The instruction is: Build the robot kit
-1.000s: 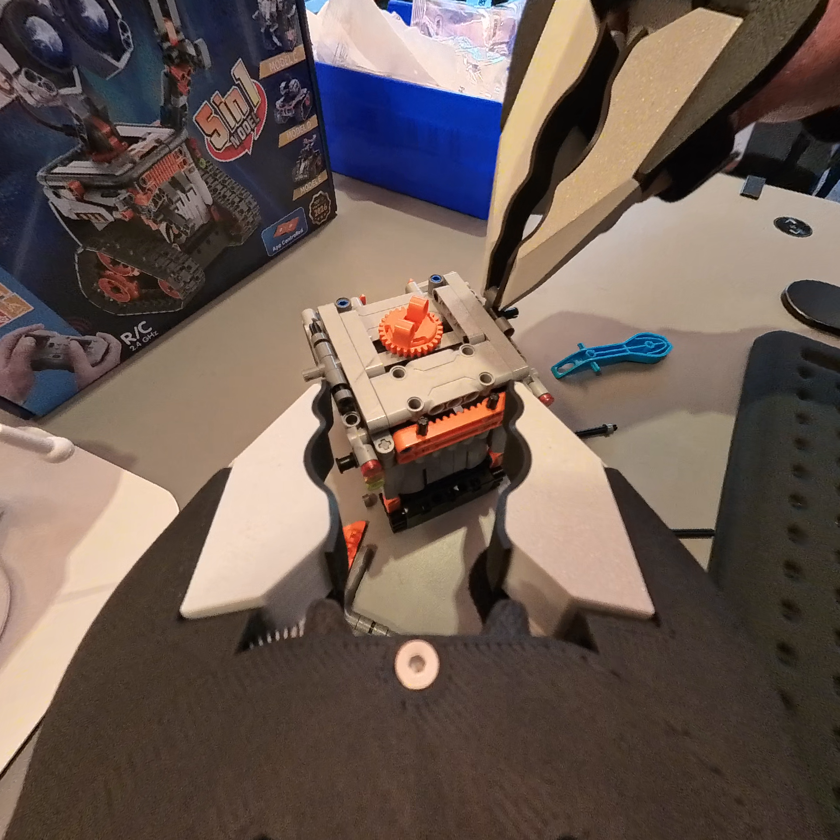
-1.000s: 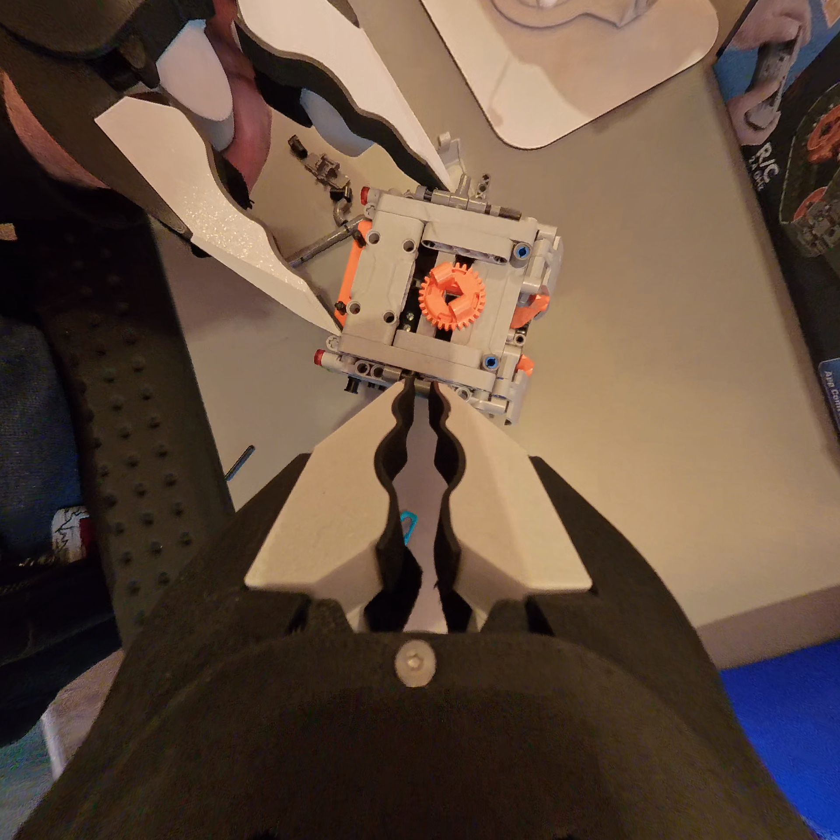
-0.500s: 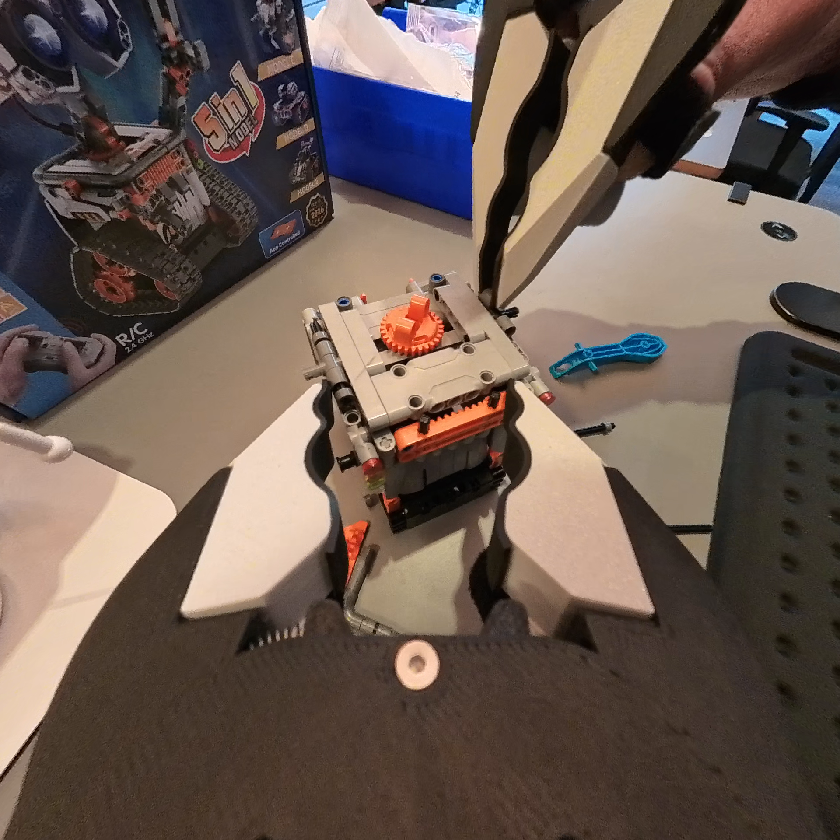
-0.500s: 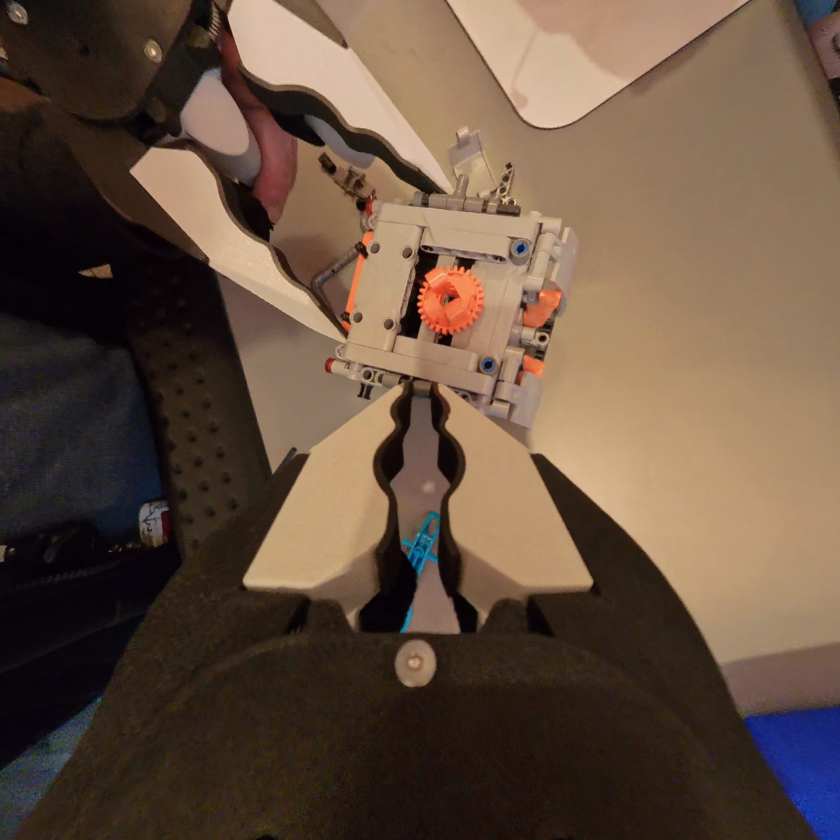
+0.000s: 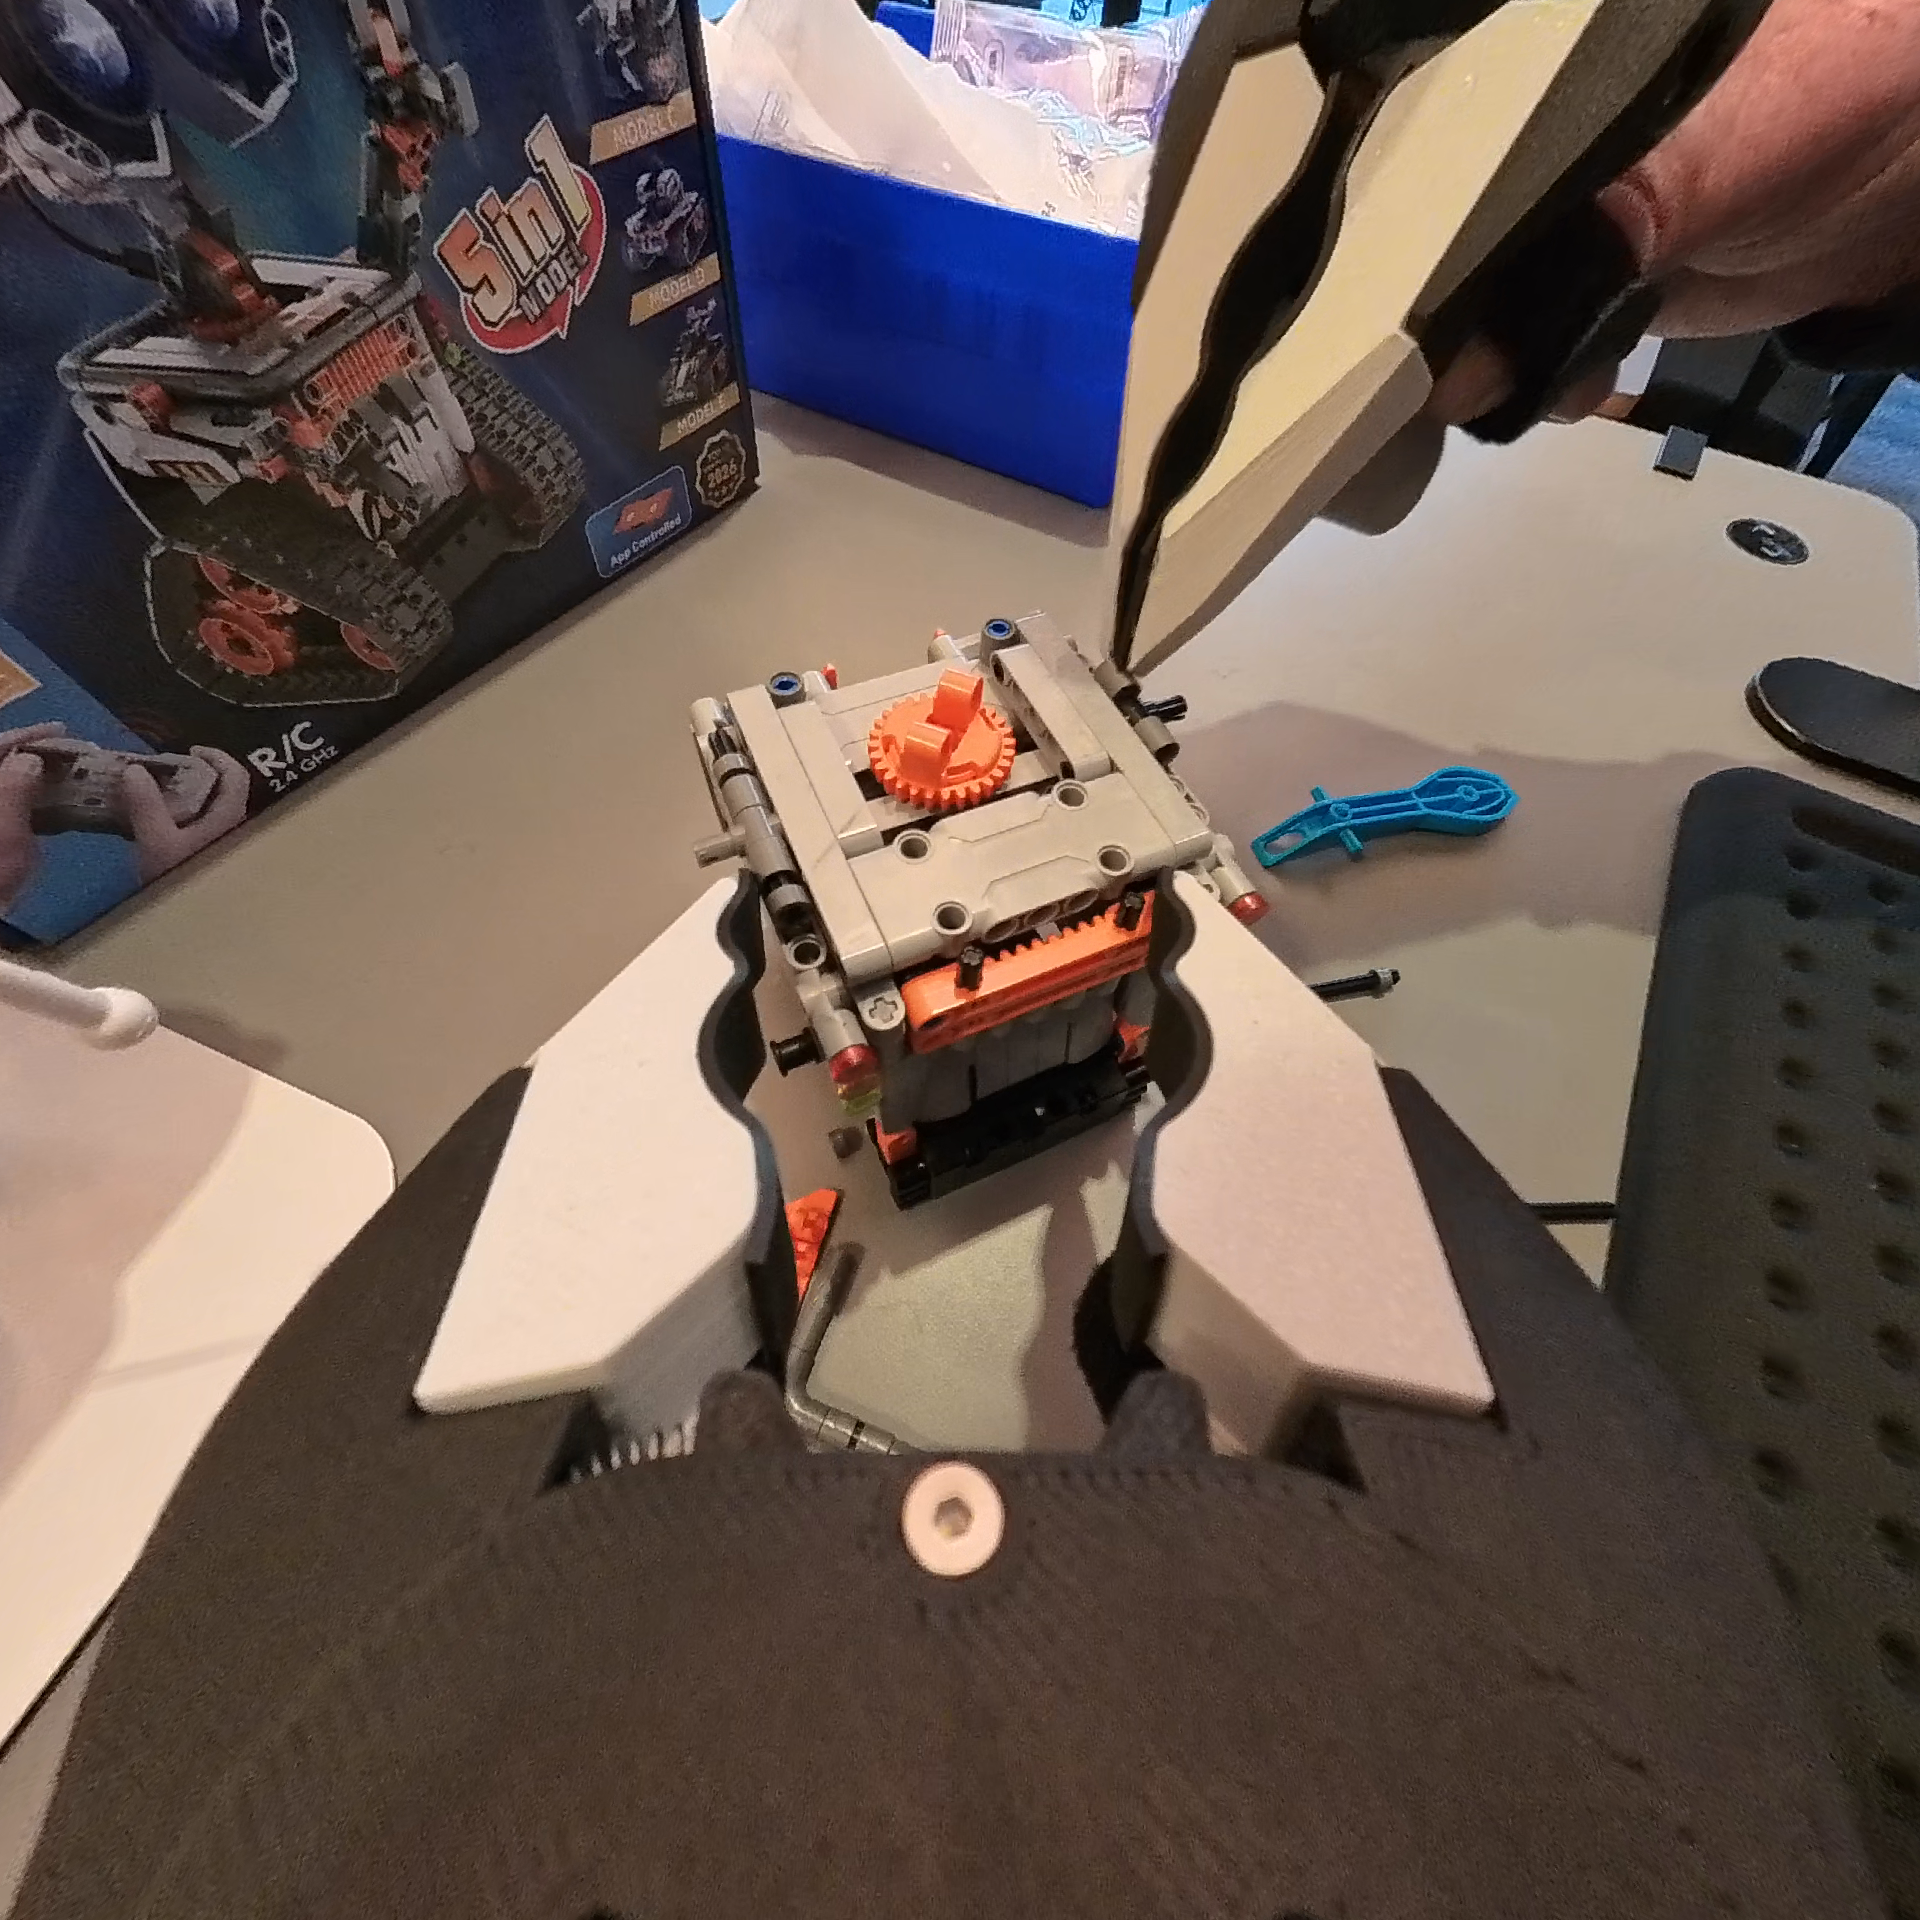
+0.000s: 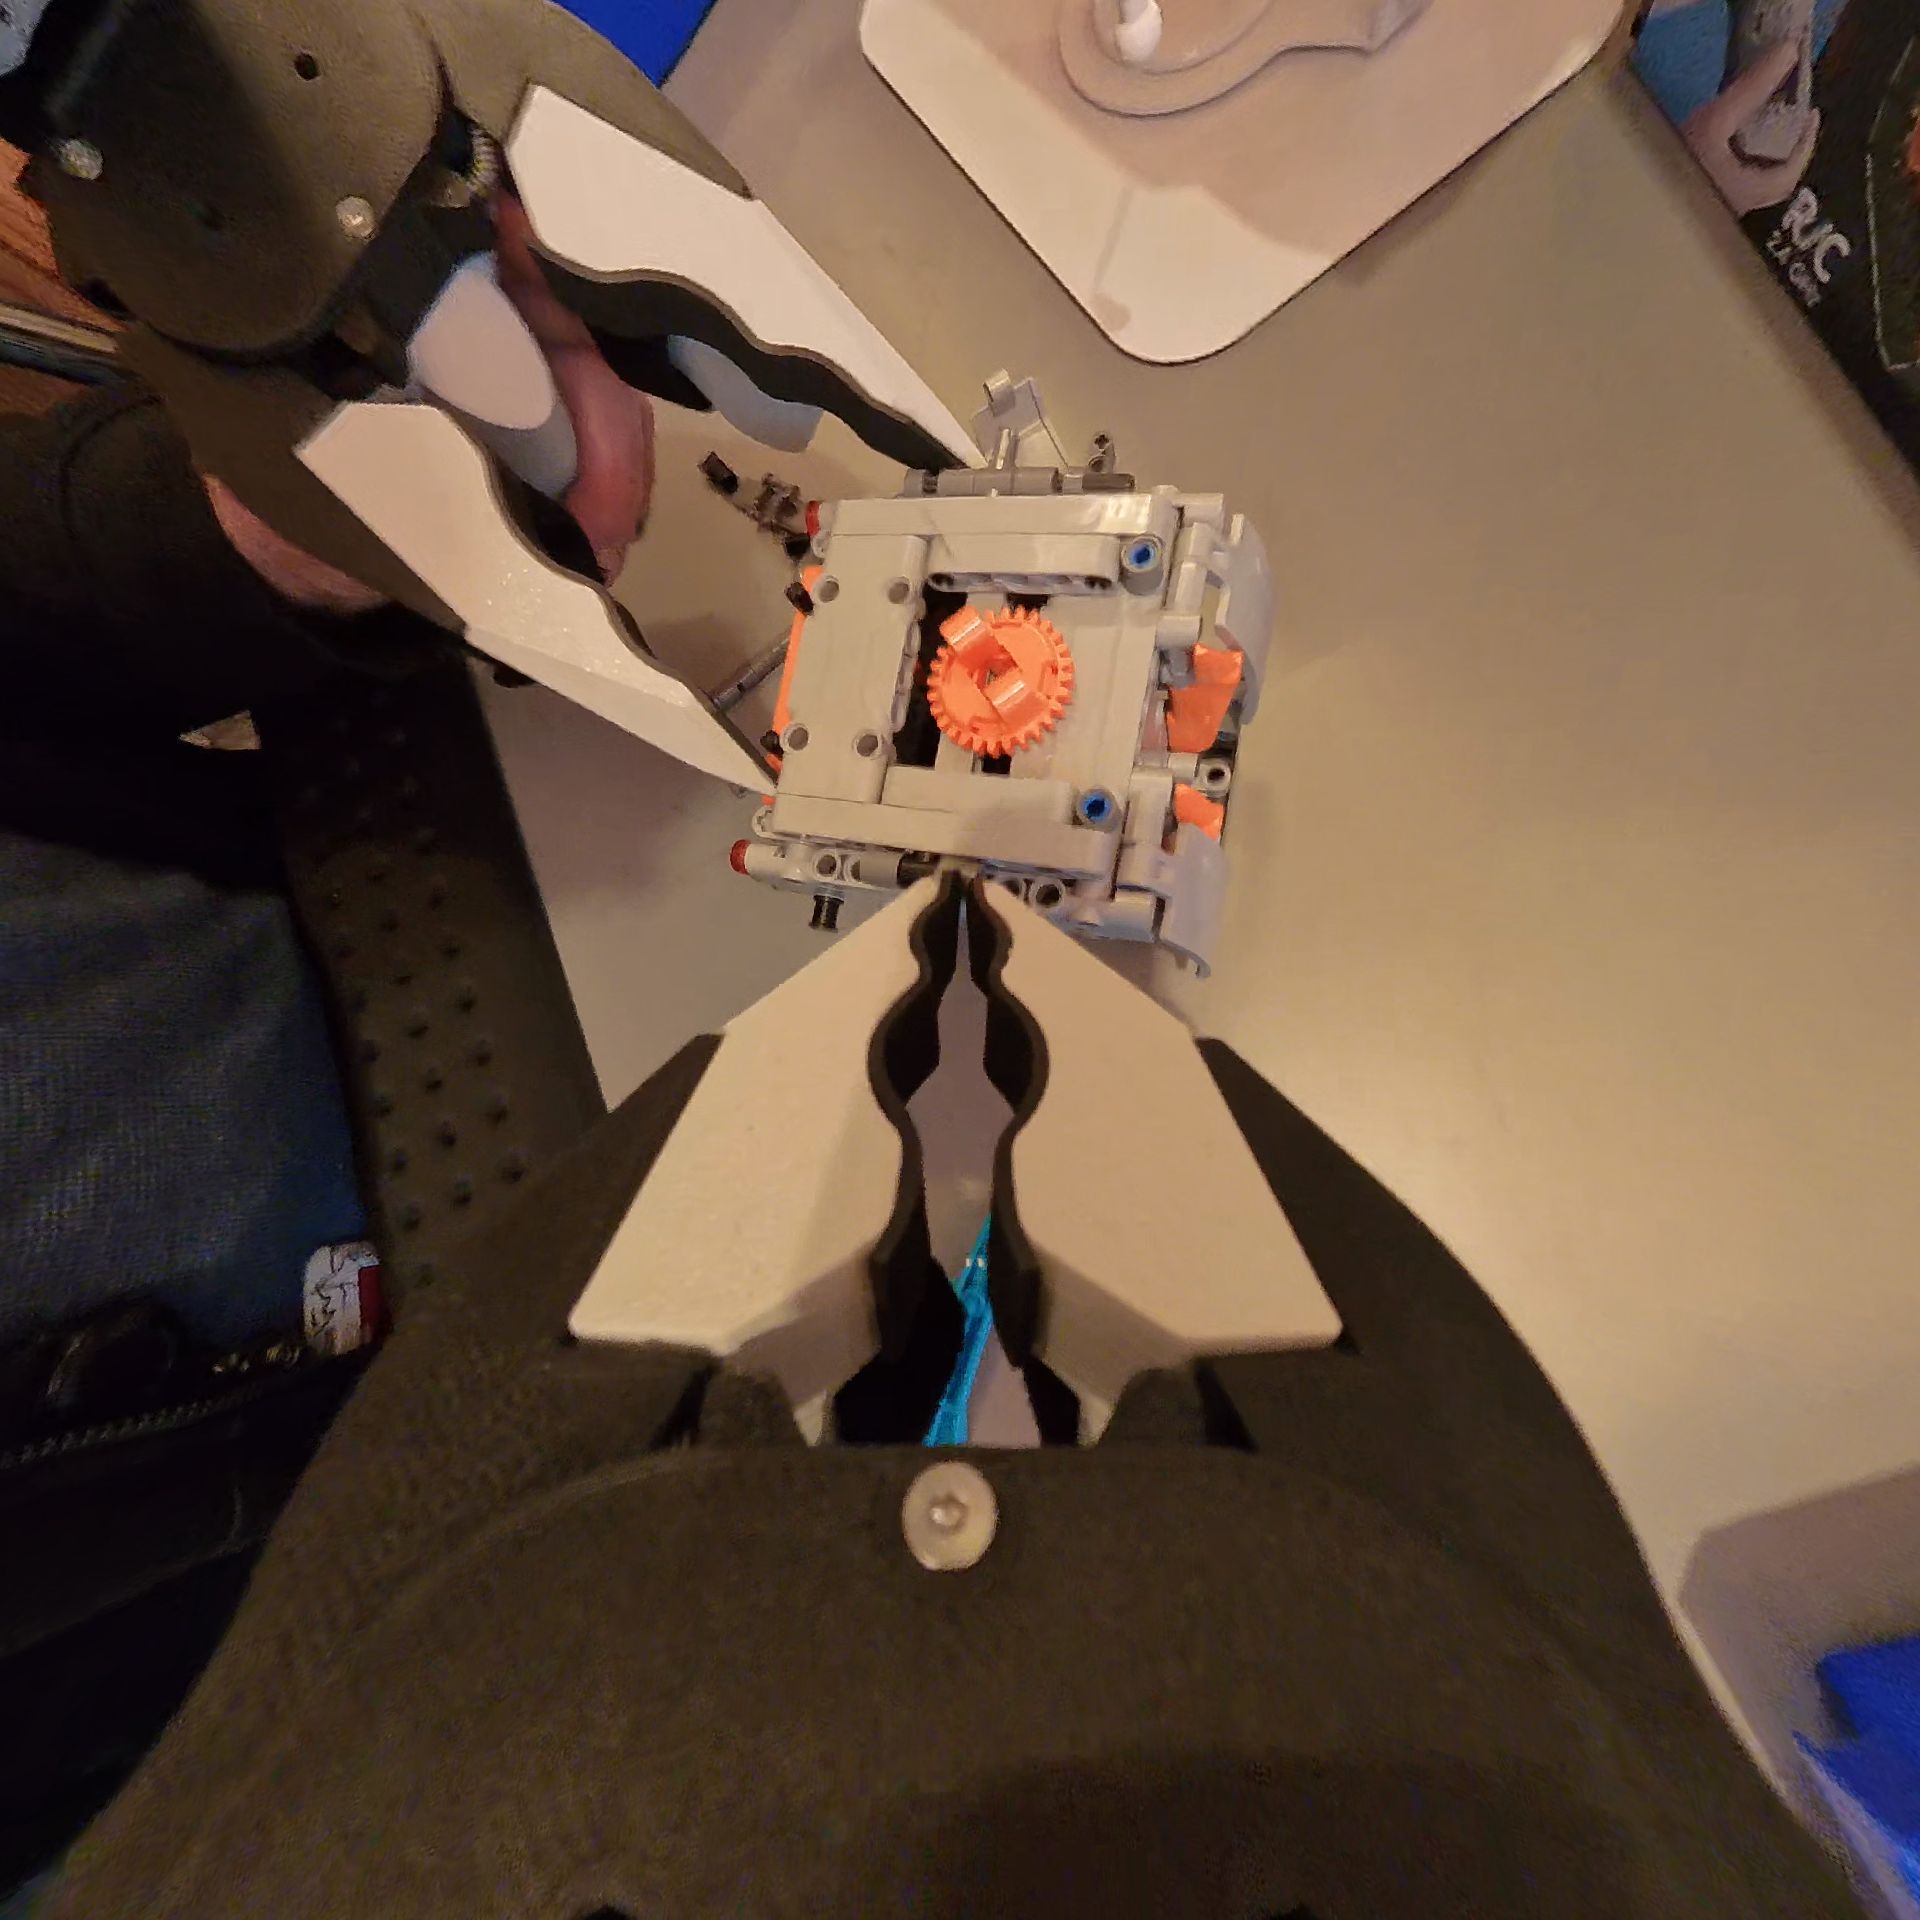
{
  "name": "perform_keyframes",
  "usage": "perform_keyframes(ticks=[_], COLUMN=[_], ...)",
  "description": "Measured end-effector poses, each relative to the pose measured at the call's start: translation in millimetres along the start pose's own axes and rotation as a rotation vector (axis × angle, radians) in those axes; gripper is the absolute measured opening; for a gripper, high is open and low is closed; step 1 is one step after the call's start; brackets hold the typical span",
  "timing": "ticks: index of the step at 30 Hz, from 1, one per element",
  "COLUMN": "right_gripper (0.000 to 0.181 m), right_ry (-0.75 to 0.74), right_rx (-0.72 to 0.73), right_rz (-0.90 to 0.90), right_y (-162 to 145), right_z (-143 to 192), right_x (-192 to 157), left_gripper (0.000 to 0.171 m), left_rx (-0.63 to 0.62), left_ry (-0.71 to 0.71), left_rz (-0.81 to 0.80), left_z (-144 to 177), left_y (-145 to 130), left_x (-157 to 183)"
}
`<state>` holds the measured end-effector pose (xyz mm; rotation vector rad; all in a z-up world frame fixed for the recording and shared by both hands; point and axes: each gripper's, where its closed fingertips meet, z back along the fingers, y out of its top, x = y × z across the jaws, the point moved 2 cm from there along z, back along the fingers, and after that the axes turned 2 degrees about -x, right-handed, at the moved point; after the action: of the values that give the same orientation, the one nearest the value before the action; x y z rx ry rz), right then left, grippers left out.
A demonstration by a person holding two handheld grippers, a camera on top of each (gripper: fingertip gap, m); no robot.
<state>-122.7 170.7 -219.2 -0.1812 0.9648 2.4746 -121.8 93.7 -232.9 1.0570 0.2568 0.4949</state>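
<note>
A boxy grey model built of plastic construction-toy beams, with an orange toothed gear wheel flat on its top and a black base, stands upright on a beige tabletop.

The left gripper, with pale wedge-shaped fingers edged in black wavy padding, is spread to the width of the model. Its two fingers lie against the model's opposite sides near the top, clasping it.

The right gripper reaches down from above. Its fingers are drawn almost together, tips pinched at a small dark peg on the model's upper edge; the peg is too small to tell whether it is actually gripped. In the left wrist view, a bare hand holds this gripper.

Just beside the model's base lie a small orange triangular piece and a bent grey metal rod. A turquoise plastic lever tool lies near the model on the far side. A dark blue printed toy box stands at the back, with a blue plastic bin of clear bags beside it. A white rounded board and a black perforated pad lie at opposite edges.
</note>
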Motion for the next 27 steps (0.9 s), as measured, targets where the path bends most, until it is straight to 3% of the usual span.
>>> perform_keyframes(ticks=[12, 27], right_gripper=[0.0, 0.0], right_ry=[-0.056, 0.036], right_rx=[-0.002, 0.072], right_rz=[0.007, 0.123], right_y=[2.2, 8.2], right_z=[-0.4, 6.4], right_x=[3.0, 5.9], left_gripper=[0.072, 0.071], left_rx=[0.001, -0.006], left_ry=[-0.002, -0.043], left_rz=[0.006, 0.0], left_z=[-0.1, -2.1], left_y=[0.1, 1.2], left_x=[-4.8, -9.0])
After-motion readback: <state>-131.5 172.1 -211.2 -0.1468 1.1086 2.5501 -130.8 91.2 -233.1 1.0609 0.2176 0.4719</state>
